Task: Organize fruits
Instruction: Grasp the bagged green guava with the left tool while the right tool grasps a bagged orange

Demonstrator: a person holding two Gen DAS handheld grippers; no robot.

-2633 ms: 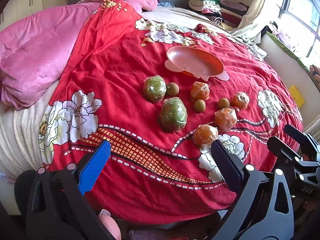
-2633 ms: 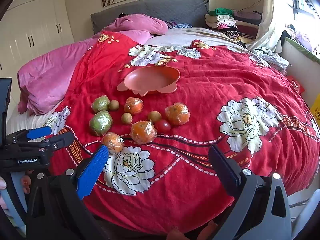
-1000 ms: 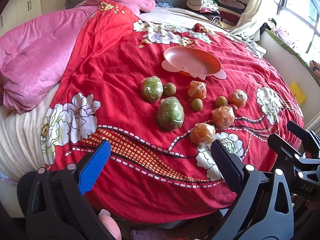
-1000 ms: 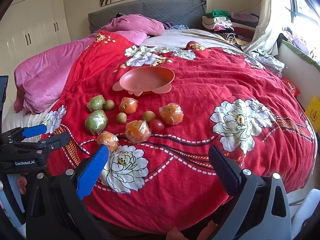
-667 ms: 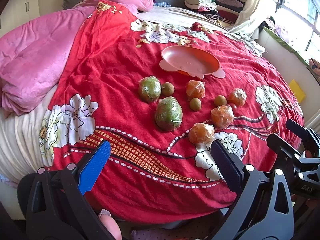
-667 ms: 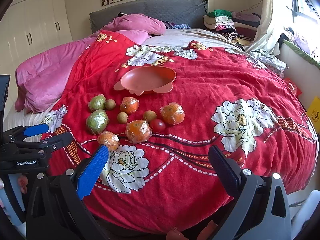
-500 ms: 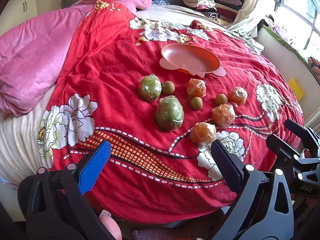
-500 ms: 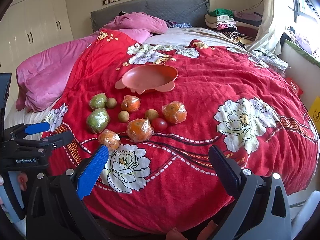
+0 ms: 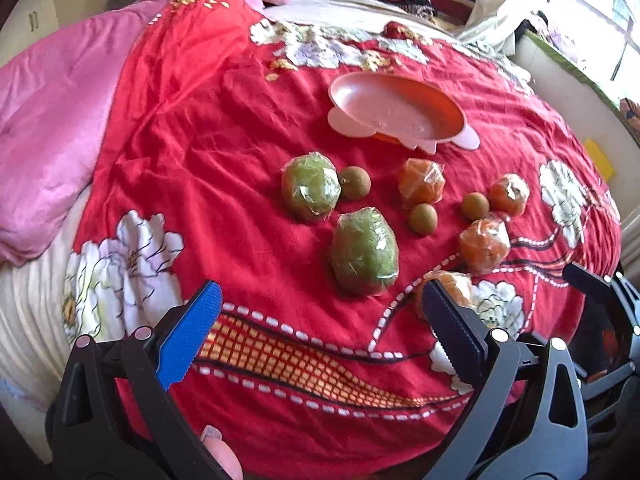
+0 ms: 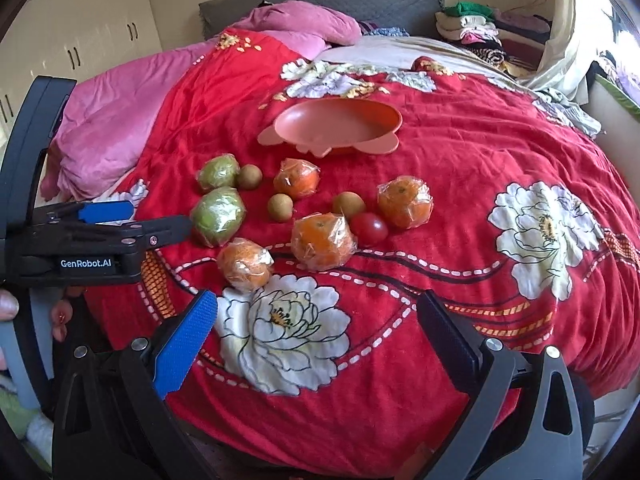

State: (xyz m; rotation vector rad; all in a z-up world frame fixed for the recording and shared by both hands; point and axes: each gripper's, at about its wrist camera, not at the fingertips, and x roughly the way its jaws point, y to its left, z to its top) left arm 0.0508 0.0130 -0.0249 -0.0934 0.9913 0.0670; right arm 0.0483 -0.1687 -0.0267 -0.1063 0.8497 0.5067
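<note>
Fruits lie on a red flowered bedspread [image 9: 224, 128]. Two wrapped green fruits [image 9: 365, 255] [image 9: 311, 190] are at the left of the group. Several wrapped oranges [image 10: 322, 240] [image 10: 405, 201] [image 10: 245, 264] [image 10: 297, 178], three small brown fruits [image 10: 281, 207] and a red tomato [image 10: 370, 228] lie around them. An empty pink bowl [image 9: 400, 108] [image 10: 340, 122] stands behind. My left gripper [image 9: 320, 312] is open and empty, just short of the nearer green fruit. My right gripper [image 10: 318, 320] is open and empty over a white flower print, near the front orange.
A pink duvet [image 10: 120, 92] lies along the left side of the bed. Folded clothes [image 10: 476, 28] are piled at the head on the right. The bed's front edge runs just under both grippers. The left gripper's side [image 10: 100, 236] shows in the right wrist view.
Both grippers have moved forward toward the fruits. The left one now reaches over the bed edge near the green fruit. The fruits have not moved.
</note>
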